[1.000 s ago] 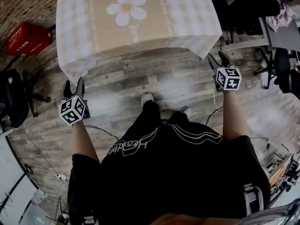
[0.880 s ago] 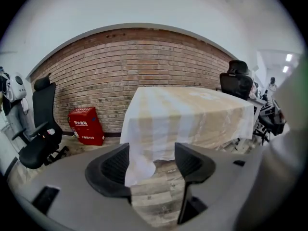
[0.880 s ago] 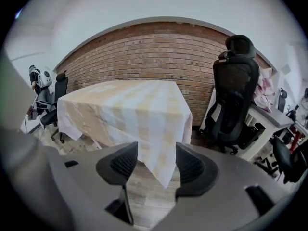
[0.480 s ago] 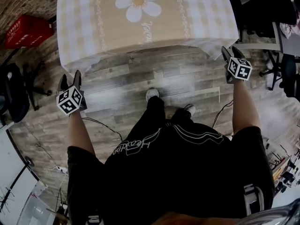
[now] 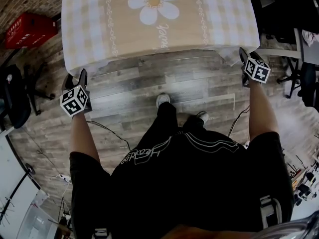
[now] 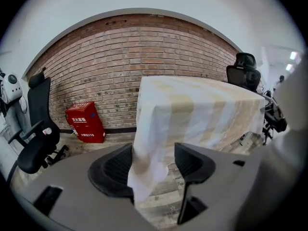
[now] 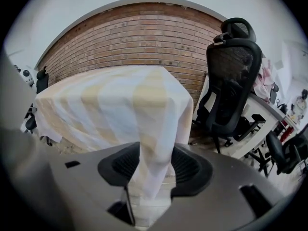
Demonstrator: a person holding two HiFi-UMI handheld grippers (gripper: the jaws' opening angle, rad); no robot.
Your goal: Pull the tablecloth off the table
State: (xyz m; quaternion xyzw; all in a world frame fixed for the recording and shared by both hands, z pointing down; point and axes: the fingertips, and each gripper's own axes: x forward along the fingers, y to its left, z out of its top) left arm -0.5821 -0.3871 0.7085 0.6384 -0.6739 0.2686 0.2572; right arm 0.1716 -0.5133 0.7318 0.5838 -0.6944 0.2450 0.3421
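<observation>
Advanced onto tablecloth (image 5: 159, 24) corners: left gripper (image 5: 75, 78) jaws wide around one; right gripper (image 5: 247, 54) jaws closing, cloth between.

Left arm (image 5: 80, 133) and right arm (image 5: 261, 113) reach forward, spread wide; the left gripper (image 5: 75, 78) has its jaws apart, the right gripper (image 5: 248, 54) has its jaws apart but closing, each pair flanking an unclamped hanging corner of the tablecloth (image 5: 149, 29).

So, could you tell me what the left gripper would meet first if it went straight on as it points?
The drooping corner of the beige-and-white checked tablecloth, hanging between its open fingers.
</observation>
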